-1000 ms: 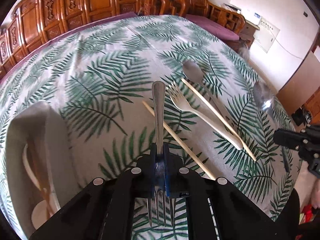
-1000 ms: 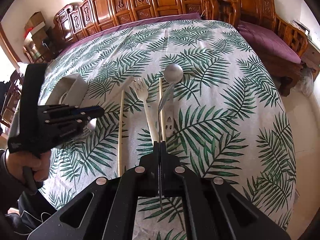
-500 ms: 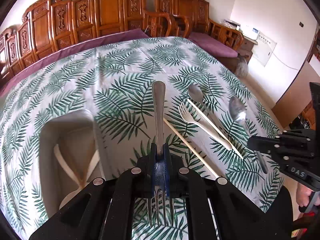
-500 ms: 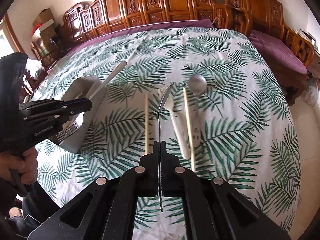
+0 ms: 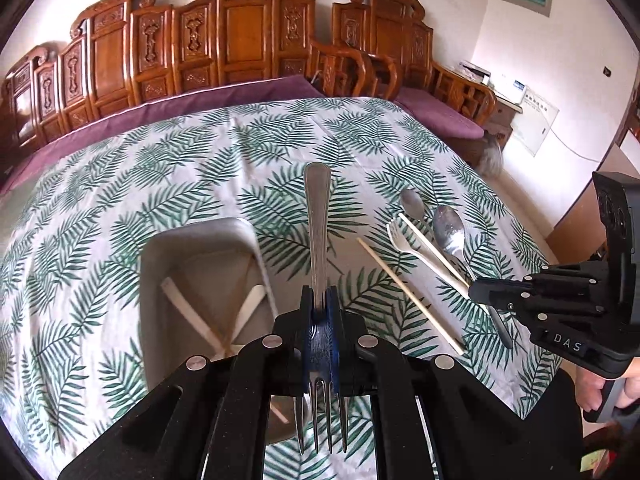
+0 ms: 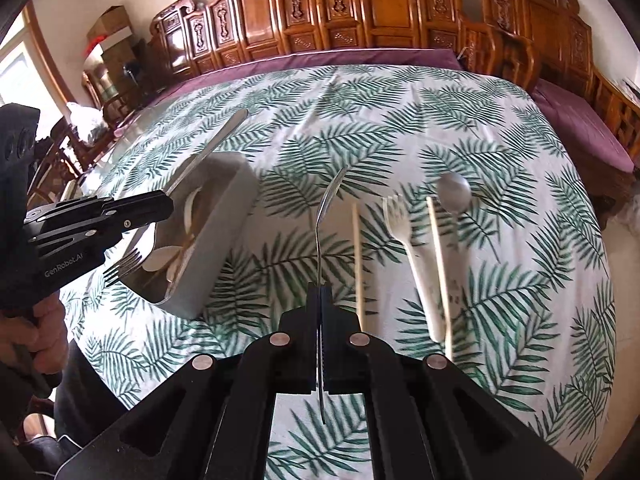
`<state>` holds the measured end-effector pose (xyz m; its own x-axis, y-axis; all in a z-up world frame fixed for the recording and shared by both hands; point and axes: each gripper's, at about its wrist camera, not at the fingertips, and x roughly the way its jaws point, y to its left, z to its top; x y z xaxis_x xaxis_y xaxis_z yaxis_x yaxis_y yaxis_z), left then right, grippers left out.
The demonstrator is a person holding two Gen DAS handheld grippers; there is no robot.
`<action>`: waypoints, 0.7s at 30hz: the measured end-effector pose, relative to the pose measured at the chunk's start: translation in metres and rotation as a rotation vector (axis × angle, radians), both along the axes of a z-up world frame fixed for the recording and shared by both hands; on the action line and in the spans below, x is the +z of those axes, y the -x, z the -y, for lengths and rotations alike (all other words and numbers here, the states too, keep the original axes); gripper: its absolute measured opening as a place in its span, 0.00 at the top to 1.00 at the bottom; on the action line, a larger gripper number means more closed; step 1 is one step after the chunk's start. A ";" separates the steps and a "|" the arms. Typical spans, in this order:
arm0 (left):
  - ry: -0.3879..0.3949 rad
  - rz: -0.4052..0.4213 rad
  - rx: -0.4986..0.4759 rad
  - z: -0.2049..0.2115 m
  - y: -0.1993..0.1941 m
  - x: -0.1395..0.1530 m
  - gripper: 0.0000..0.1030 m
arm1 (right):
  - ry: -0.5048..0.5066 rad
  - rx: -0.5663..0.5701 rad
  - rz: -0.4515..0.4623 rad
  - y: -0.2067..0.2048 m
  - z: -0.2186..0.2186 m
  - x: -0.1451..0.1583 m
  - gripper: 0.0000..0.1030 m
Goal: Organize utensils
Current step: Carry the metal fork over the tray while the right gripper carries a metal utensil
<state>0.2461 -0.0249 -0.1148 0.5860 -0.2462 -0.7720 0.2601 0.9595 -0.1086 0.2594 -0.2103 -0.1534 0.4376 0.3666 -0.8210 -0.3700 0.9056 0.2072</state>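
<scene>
My left gripper (image 5: 320,304) is shut on a metal fork (image 5: 318,216), handle forward, tines toward the camera, held above the grey tray (image 5: 160,248). The tray holds white utensils and wooden sticks (image 5: 240,312). My right gripper (image 6: 320,292) is shut on a metal spoon (image 6: 326,208), seen edge-on, held above the tablecloth right of the tray (image 6: 236,200). In the left wrist view the spoon (image 5: 450,228) shows in the right gripper (image 5: 480,292). In the right wrist view the left gripper (image 6: 160,206) holds the fork (image 6: 208,148) over the tray.
On the leaf-print tablecloth (image 6: 400,120) lie a chopstick (image 6: 358,260), a white plastic fork (image 6: 404,240), a second chopstick (image 6: 438,264) and a pale spoon (image 6: 454,194). Carved wooden benches with purple cushions (image 5: 240,92) ring the table's far side.
Both grippers have moved left and pulled back. The left gripper with the fork now hangs over the tray. The right gripper has carried the spoon left, closer to the tray.
</scene>
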 end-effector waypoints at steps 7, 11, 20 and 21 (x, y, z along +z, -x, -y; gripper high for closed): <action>-0.006 -0.013 0.040 -0.032 0.005 -0.005 0.94 | -0.009 0.040 0.010 -0.004 -0.029 0.004 0.98; -0.003 -0.020 0.080 -0.051 0.005 -0.012 0.94 | -0.008 0.068 0.009 -0.004 -0.046 0.005 0.98; 0.007 -0.055 0.139 -0.082 -0.001 -0.030 0.94 | 0.009 0.117 -0.003 -0.002 -0.073 0.003 0.98; 0.008 -0.058 0.141 -0.084 -0.002 -0.032 0.94 | 0.010 0.121 -0.004 -0.002 -0.076 0.003 0.98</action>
